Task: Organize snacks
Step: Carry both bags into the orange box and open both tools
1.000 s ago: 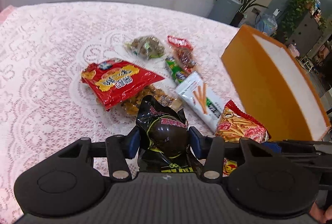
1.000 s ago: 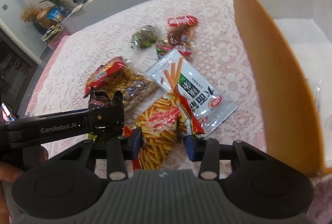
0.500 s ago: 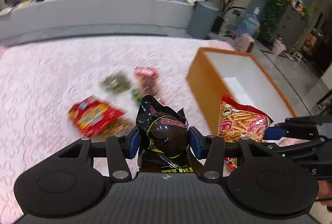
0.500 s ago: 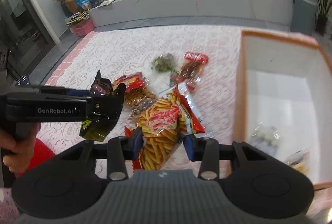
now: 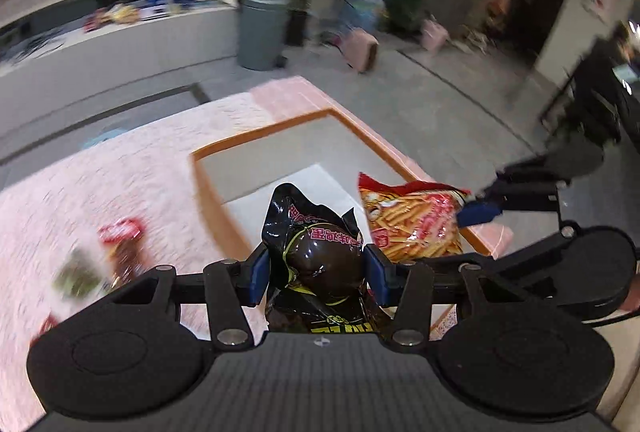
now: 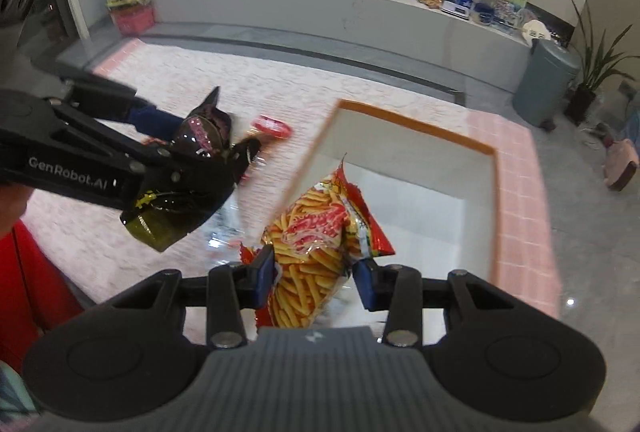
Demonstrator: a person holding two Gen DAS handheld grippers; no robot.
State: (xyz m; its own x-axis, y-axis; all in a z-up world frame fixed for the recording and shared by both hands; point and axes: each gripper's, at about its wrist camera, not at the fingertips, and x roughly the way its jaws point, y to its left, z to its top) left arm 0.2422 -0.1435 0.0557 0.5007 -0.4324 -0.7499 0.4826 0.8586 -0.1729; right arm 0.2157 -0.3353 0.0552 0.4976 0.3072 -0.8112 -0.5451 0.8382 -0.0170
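My left gripper (image 5: 318,274) is shut on a black snack packet (image 5: 320,252) and holds it in the air over the near left part of the orange box (image 5: 256,140). My right gripper (image 6: 316,276) is shut on a red and yellow fries packet (image 6: 316,244) and holds it above the white inside of the orange box (image 6: 420,128). The fries packet (image 5: 412,220) shows in the left wrist view, to the right of the black packet. The left gripper with the black packet (image 6: 188,160) shows at the left in the right wrist view.
Blurred snack packets (image 5: 120,244) lie on the pink lace tablecloth (image 5: 120,176) left of the box. A red packet (image 6: 272,126) lies beside the box's left wall. A grey bin (image 6: 546,84) and a low grey bench (image 6: 320,16) stand beyond the table.
Both grippers have lifted their packets off the table and swung right, from above the snack pile to above the orange box.
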